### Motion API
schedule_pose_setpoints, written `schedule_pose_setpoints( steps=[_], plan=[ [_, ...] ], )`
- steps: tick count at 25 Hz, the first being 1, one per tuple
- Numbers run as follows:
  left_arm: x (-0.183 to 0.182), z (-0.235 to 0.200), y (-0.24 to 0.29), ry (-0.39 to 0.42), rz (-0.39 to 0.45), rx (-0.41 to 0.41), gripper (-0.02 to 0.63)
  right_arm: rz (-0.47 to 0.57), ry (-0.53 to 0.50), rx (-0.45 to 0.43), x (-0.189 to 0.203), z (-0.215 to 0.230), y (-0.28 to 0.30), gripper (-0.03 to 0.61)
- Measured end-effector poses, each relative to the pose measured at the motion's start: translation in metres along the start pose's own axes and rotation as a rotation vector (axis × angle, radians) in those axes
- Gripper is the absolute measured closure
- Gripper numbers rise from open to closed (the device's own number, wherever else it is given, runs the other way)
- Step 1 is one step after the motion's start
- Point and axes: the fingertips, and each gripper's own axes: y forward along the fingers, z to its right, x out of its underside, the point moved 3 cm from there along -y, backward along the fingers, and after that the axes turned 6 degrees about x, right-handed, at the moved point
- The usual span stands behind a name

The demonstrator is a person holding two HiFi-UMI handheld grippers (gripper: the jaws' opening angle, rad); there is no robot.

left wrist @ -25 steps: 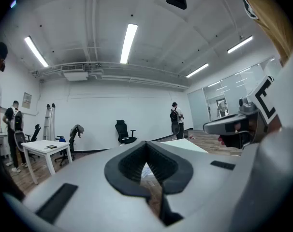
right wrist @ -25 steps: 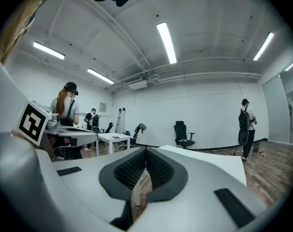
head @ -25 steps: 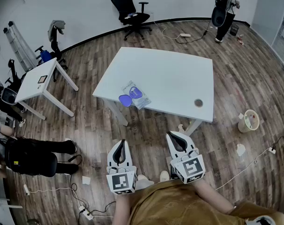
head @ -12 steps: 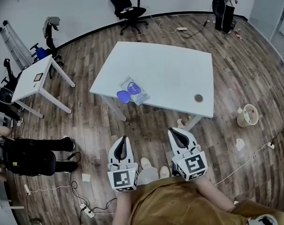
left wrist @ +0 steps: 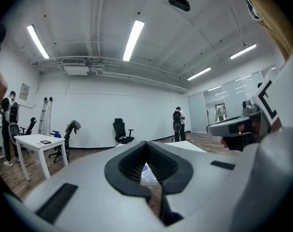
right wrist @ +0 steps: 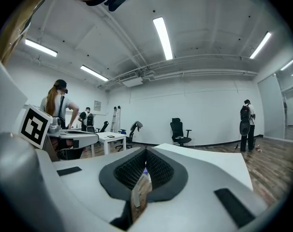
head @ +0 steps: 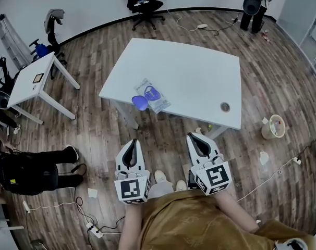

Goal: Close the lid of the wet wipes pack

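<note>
The wet wipes pack is seen lying near the front left edge of the white bench, with its purple lid flipped open toward that edge. The left claw and the right claw are held over the wooden floor, well apart from the pack. Each claw is drawn together at the tips, and nothing is gripped.
</note>
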Motion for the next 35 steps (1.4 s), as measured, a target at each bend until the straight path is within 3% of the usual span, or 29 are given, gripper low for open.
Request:
schedule_pose_setpoints(
  steps=[11, 15, 35],
  plan=[
    [0.002, -0.048, 0.020, -0.049, 0.018, -0.010, 0.617, -0.018, 0.015, -0.006, -0.007, -0.018, 0.048, 0.572],
    [0.002, -0.068, 0.027, -0.079, 0.022, -0.028, 0.617, -0.017, 0.031, 0.018, -0.009, -0.014, 0.062, 0.572],
    [0.027, -0.102, 0.060, -0.111, -0.027, 0.045, 0.617, -0.044, 0.078, 0.153, -0.001, -0.001, 0.088, 0.572]
  ],
)
